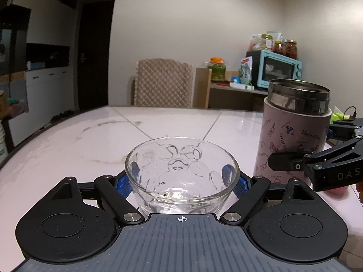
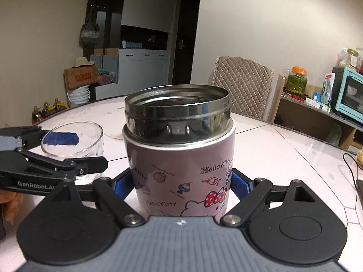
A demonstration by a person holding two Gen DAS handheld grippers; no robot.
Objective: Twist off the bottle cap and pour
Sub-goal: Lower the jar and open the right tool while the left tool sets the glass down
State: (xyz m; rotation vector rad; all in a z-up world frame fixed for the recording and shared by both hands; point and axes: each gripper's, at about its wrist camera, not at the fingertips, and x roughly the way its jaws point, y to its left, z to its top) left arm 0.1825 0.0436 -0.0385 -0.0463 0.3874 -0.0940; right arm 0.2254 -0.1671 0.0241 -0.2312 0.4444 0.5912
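I see the left tool (image 1: 181,181) clamped on the glass bowl (image 1: 181,170) — blue pads (image 1: 123,187) pressed against both sides, bowl upright on the pale worktop (image 1: 90,140). To its right stands the pink Hello Kitty flask (image 2: 181,158), cap off, steel mouth open. My right tool (image 2: 181,185) grips the flask low on its body, pads touching either flank. From the right tool, the bowl sits just left and slightly ahead; both vessels rest near each other, not touching.
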